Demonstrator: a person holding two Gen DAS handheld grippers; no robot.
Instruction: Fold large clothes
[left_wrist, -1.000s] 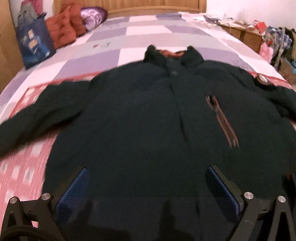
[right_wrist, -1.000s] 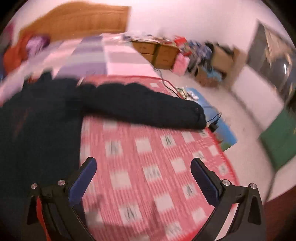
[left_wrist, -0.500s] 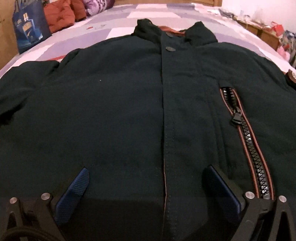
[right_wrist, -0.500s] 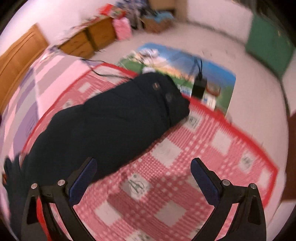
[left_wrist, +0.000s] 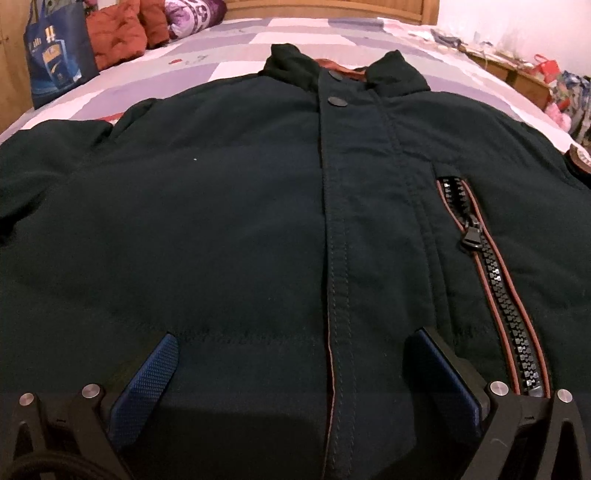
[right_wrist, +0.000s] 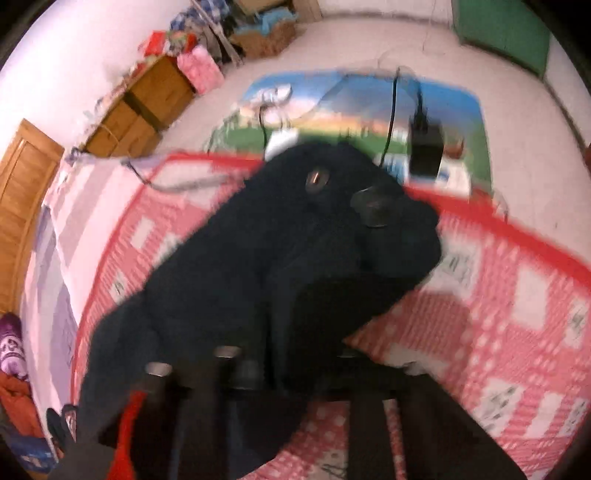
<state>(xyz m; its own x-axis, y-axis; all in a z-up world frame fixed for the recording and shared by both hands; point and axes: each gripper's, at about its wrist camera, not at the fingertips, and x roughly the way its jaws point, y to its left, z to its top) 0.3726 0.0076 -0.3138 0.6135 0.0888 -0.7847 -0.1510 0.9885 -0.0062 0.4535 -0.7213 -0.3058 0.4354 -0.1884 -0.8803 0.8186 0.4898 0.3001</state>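
A dark navy jacket (left_wrist: 221, 221) lies face up on the bed, collar far, with a rust-trimmed chest zipper (left_wrist: 491, 277) at the right. My left gripper (left_wrist: 295, 369) hovers low over the jacket's lower front, open, its blue pads (left_wrist: 147, 376) straddling the button placket with nothing pinched. In the right wrist view the jacket's sleeve (right_wrist: 295, 240) stretches towards the bed edge, cuff with snap buttons (right_wrist: 317, 179) at the far end. My right gripper (right_wrist: 288, 362) is closing its jaws on that sleeve; bunched dark fabric sits between them and hides the fingertips.
A red-and-white checked blanket (right_wrist: 517, 314) lies under the sleeve, a purple-and-white quilt (left_wrist: 258, 37) beyond the collar. A blue bag (left_wrist: 55, 55) and orange cushions (left_wrist: 118, 37) sit at the head end. Off the bed: wooden cabinets (right_wrist: 140, 107), a colourful floor mat (right_wrist: 369, 110), cables.
My left gripper dropped closer to the jacket front, then held still. My right gripper swung over to the sleeve, rolled, and its jaws went from wide apart to closed around the fabric.
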